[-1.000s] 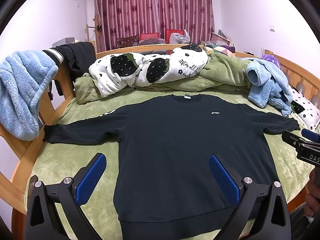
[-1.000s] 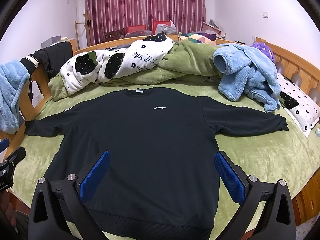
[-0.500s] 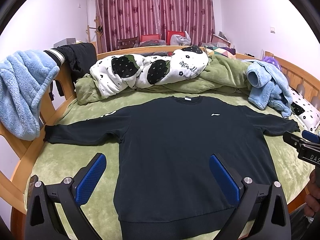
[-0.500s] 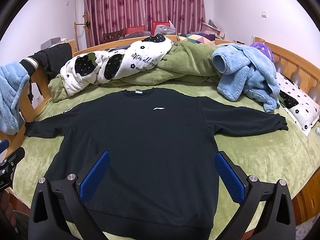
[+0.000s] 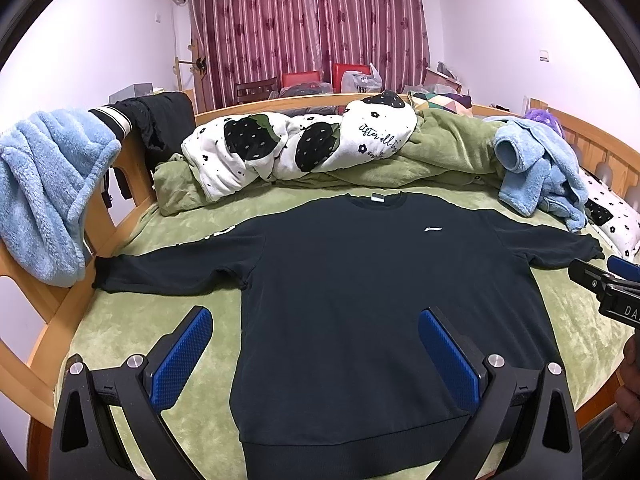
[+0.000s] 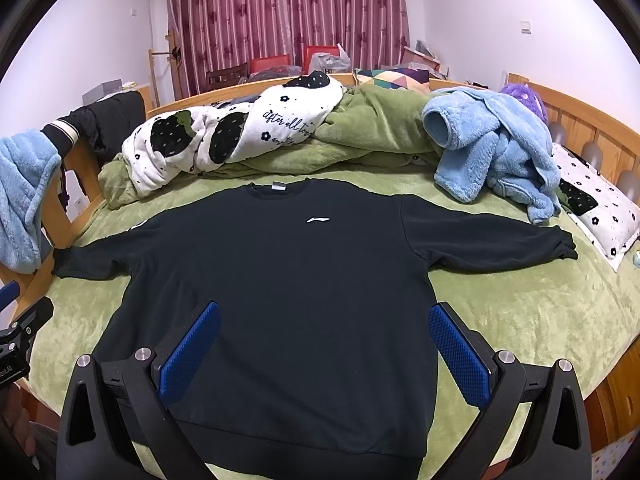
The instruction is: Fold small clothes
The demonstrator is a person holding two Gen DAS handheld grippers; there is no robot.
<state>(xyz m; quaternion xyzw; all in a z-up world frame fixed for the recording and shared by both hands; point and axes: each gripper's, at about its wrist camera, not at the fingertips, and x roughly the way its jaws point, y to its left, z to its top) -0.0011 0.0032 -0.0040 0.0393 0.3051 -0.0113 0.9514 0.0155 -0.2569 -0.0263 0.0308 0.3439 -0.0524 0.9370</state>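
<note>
A black sweatshirt (image 5: 360, 300) is lying flat and face up on the green blanket (image 5: 132, 332) covering the bed, its hem toward the cameras and its collar pointing at the far end. Both sleeves are stretching out sideways, one cuff reaching the wooden bed frame (image 5: 52, 308) on the left, the other ending near the patterned pillow (image 6: 596, 212) on the right. A small white logo (image 6: 318, 219) is showing on the chest.

The left gripper (image 5: 312, 356) is hovering above the lower part of the sweatshirt with its jaws spread wide and holding nothing; its left blue pad (image 5: 180, 360) is sitting over bare blanket, its right one over the dark cloth. The right gripper (image 6: 324, 352) is likewise standing wide apart and empty, both of its blue pads framing the sweatshirt's lower body. Each gripper is peeking into the other's view at the frame edge (only a black bracket and a bit of blue are showing).

Beyond the collar, a white quilt (image 5: 296, 148) with black strawberry prints is lying bunched on a heap of green bedding (image 6: 372, 128). A fluffy blue garment (image 6: 492, 144) is piled at the far right, and a blue towel (image 5: 44, 192) is hanging over the frame at the left. Red curtains (image 5: 308, 28) are covering the back wall.
</note>
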